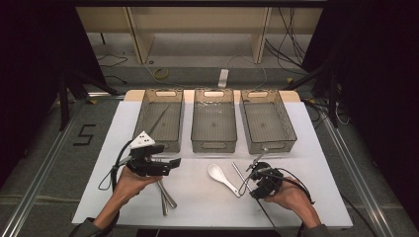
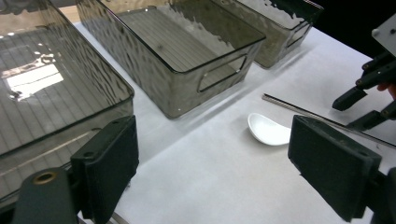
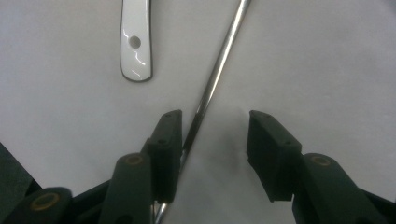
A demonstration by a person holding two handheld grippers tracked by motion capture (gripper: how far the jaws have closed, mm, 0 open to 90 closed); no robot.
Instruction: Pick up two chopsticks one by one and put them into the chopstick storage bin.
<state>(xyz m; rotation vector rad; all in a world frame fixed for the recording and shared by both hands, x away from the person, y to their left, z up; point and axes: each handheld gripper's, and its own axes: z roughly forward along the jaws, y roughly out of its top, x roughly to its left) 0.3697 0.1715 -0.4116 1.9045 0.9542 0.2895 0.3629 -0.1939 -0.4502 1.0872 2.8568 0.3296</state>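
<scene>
My right gripper (image 3: 212,140) points down at a thin metal rod (image 3: 219,60), most likely a chopstick: straight, slim and polished, with a bright streak along its length. It lies flat on the white counter (image 1: 197,197) and runs up between my fingers (image 3: 168,144), right against the left one as that view shows it and clear of the other. The fingers are half spread and not pinching it. From above, the rod (image 1: 237,173) sits just beside the spoon (image 1: 222,178), in front of the right bin (image 1: 286,132).

The spoon is glossy white ceramic with a rounded bowl and a flat handle; the handle end (image 3: 135,42) is squared off with soft corners and has a small round hole.

My left gripper (image 1: 163,165) hangs over the left part of the counter, near the front wall of the left bin (image 1: 143,113). Its fingers (image 2: 107,163) are spread wide with nothing between them; the pads are matte black blocks. Through them I see the spoon's bowl (image 2: 268,129) and the rod (image 2: 299,109) farther off.

Three bins of smoky, see-through plastic stand in a row, the middle bin (image 1: 213,143) between the others; all have rippled walls, ribbed floors and cut-out handles. Some metal cutlery (image 1: 165,197) lies under my left hand.
</scene>
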